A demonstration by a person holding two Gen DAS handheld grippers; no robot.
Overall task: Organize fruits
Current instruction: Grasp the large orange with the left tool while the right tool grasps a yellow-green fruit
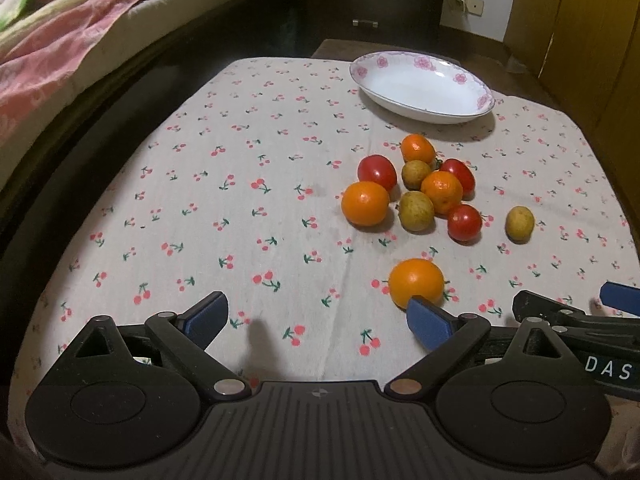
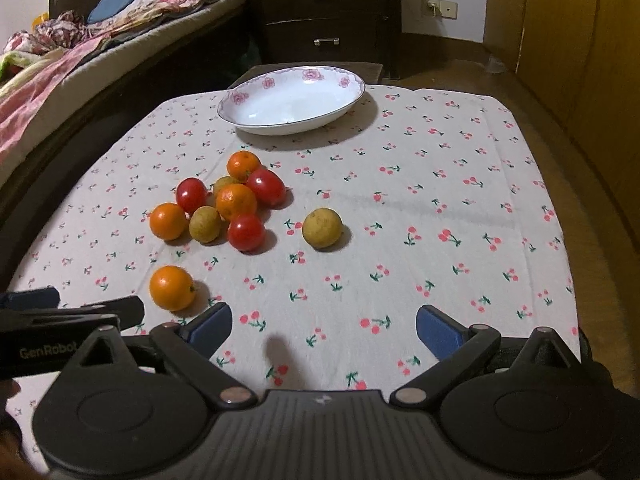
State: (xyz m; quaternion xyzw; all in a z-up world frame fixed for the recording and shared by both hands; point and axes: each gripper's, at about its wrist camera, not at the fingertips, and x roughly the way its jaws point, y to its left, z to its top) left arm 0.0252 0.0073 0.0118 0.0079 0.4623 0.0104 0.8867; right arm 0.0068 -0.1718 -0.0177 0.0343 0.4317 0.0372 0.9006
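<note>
Several oranges, red tomatoes and yellow-green fruits lie in a cluster (image 1: 416, 192) on the cherry-print tablecloth, also seen in the right wrist view (image 2: 224, 208). One orange (image 1: 416, 282) (image 2: 172, 288) lies alone nearest me. One yellow-green fruit (image 1: 519, 223) (image 2: 322, 227) lies apart to the right. A white flowered bowl (image 1: 420, 86) (image 2: 292, 98) stands empty at the far edge. My left gripper (image 1: 316, 320) is open and empty, its right finger just in front of the lone orange. My right gripper (image 2: 324, 326) is open and empty over bare cloth.
The right gripper's fingers (image 1: 580, 308) show at the right edge of the left view; the left gripper's fingers (image 2: 72, 308) show at the left edge of the right view. A bed (image 2: 80, 52) runs along the left. A dark drawer chest (image 2: 324, 12) stands behind the table.
</note>
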